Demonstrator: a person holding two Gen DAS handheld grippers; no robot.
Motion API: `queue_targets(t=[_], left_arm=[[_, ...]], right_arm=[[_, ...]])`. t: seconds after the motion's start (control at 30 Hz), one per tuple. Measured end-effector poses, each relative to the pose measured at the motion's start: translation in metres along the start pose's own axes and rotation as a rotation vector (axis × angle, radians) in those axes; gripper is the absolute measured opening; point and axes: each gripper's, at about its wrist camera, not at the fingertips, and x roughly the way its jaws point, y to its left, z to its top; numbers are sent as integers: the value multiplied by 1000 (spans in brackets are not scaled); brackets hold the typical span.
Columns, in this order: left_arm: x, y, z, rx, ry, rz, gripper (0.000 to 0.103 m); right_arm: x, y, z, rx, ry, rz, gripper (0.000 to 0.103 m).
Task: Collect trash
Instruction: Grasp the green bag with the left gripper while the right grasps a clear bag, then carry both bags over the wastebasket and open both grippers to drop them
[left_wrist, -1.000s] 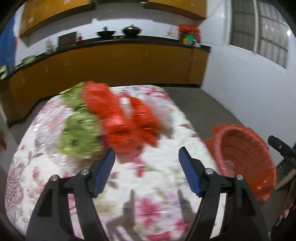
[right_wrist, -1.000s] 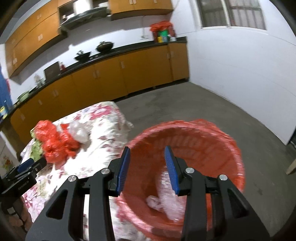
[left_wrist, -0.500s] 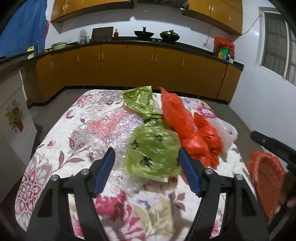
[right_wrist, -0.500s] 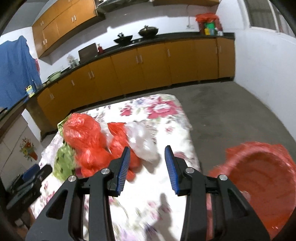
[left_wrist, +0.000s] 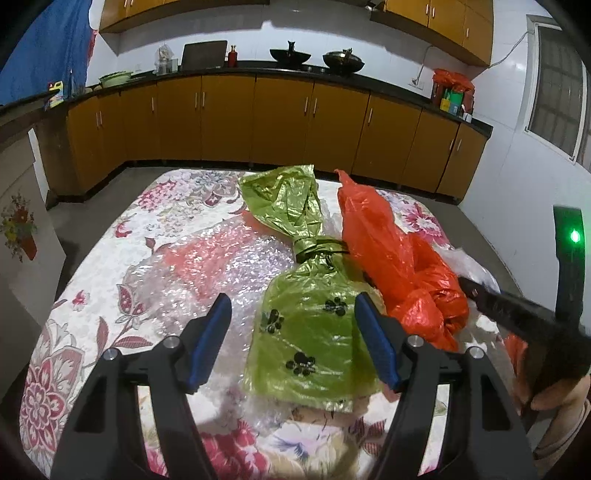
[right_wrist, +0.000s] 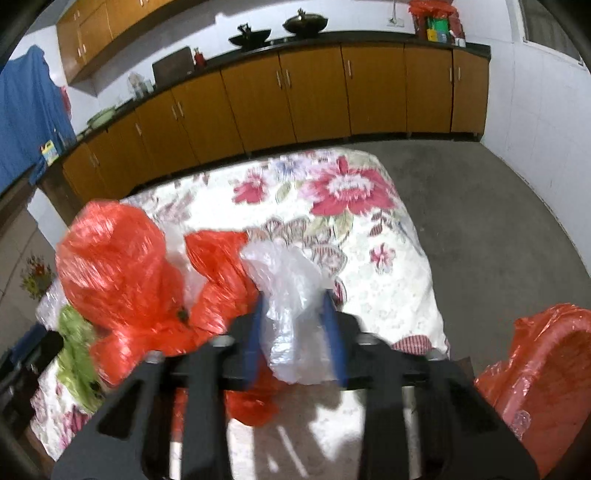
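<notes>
A green bag with black paw prints (left_wrist: 306, 332) lies tied on the flowered table (left_wrist: 92, 295). My left gripper (left_wrist: 291, 299) hangs open just above it, one finger on each side. Right of it lies a crumpled orange bag (left_wrist: 391, 258), and to the left a sheet of bubble wrap (left_wrist: 221, 266). In the right wrist view my right gripper (right_wrist: 293, 314) is closing its jaws on a clear white plastic bag (right_wrist: 288, 273), which bulges up between the blue pads. The orange bag (right_wrist: 118, 266) sits just to its left.
An orange-lined trash bin (right_wrist: 546, 369) stands on the floor off the table's right corner. The right gripper's black arm (left_wrist: 517, 314) and a hand reach in from the right of the left wrist view. Brown kitchen cabinets (left_wrist: 280, 122) run along the far wall.
Both grippers swung left, away from the bin and over the table. The left one now hangs over the green bag. The right one's jaws narrowed around the white bag.
</notes>
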Motion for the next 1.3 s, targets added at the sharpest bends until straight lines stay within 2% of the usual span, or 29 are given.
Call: queue_targets(t=[0.17, 0.33, 0.43, 0.5, 0.63, 0.73, 1.3], left_arm=[[15, -2, 1, -19, 39, -22, 66], [17, -15, -4, 20, 34, -4, 66], [23, -22, -9, 46, 60, 24, 50], [23, -21, -12, 45, 60, 19, 41], [13, -19, -14, 46, 38, -13, 14], [4, -20, -15, 58, 19, -29, 5], [-62, -16, -23, 68, -70, -98, 4]], right_arm=[[-13, -6, -10, -3, -22, 10, 13], [-22, -11, -15, 10, -25, 14, 13], [-25, -13, -19, 15, -22, 17, 13], [-29, -13, -22, 13, -25, 16, 13], [-37, -16, -25, 23, -31, 21, 13], [-45, -17, -27, 34, -42, 28, 13], [-109, -24, -47, 49, -111, 36, 13]])
